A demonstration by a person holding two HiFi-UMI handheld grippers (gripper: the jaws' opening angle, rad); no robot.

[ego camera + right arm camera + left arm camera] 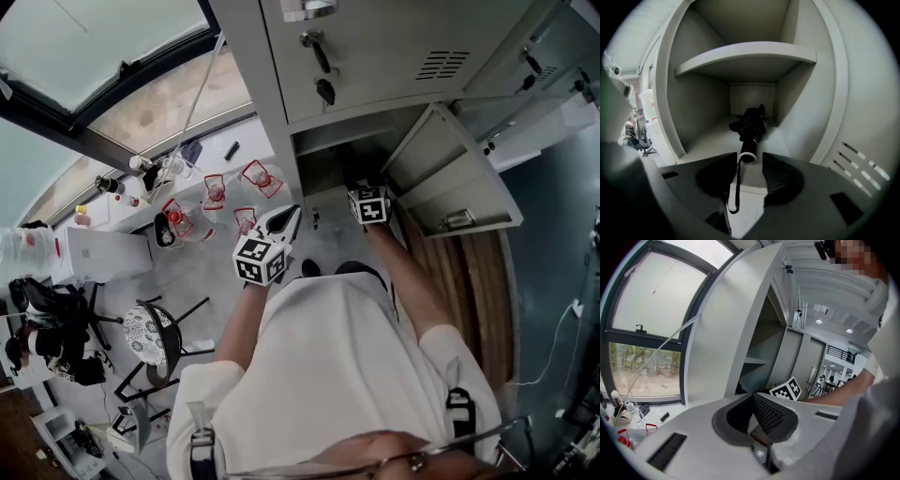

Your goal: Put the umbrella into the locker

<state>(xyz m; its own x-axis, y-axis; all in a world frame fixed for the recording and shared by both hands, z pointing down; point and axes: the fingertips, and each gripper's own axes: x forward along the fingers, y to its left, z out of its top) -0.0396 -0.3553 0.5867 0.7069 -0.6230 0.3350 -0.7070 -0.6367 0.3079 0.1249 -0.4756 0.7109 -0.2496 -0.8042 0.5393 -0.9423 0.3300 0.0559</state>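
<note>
- Stool (145, 333): patterned round seat, dark legs, on the floor at my far left.
- Left tongs (284, 218): tips closed together with nothing between them. They are held in front of the locker's left side, outside the compartment.
- Locker (375, 56): grey metal. The upper door is closed and has a dark handle, while the compartment below it stands open.
- Shelf (750, 54): a grey board that spans the open compartment from wall to wall, above the umbrella.
- Umbrella (751, 124): black and folded. It lies on the compartment floor under the shelf, about midway between the side walls, with the canopy toward the back edge and the round handle end toward the front edge.
- Strap (733, 197): a thin black loop from the handle end that hangs down past the front edge, between my right jaws.
- Right tongs (750, 155): jaws apart at the compartment's front edge. The handle end sits just beyond the tips, and the pads are not pressing on it.
- Locker door (450, 173): swung out to the right.
</note>
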